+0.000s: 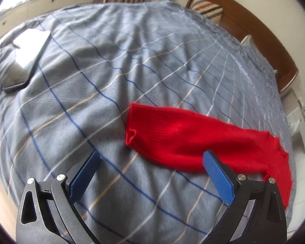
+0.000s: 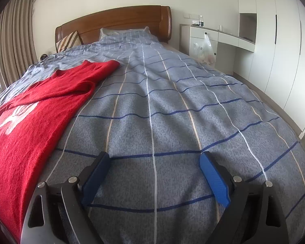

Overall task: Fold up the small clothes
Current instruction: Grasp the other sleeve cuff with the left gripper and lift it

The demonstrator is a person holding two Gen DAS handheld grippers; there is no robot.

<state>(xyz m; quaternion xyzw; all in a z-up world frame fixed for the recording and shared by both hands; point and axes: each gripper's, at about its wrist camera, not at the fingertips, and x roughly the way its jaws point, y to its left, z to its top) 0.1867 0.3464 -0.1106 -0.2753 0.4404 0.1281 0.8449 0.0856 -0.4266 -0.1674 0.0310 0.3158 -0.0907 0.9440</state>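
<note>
A small red knit sweater lies flat on the grey checked bedspread. In the left wrist view one red sleeve (image 1: 185,136) stretches across the bed with its cuff toward the left, just beyond my left gripper (image 1: 151,155), which is open and empty above the bedspread. In the right wrist view the sweater's body (image 2: 28,120), with a white print, lies at the left, one sleeve folded over it. My right gripper (image 2: 154,158) is open and empty over bare bedspread, to the right of the sweater.
A dark tablet or laptop (image 1: 24,59) lies on the bed at the far left. A wooden headboard (image 2: 116,23) and pillows (image 2: 124,33) are at the bed's head. A white desk with a hanging plastic bag (image 2: 205,48) and wardrobes stand on the right.
</note>
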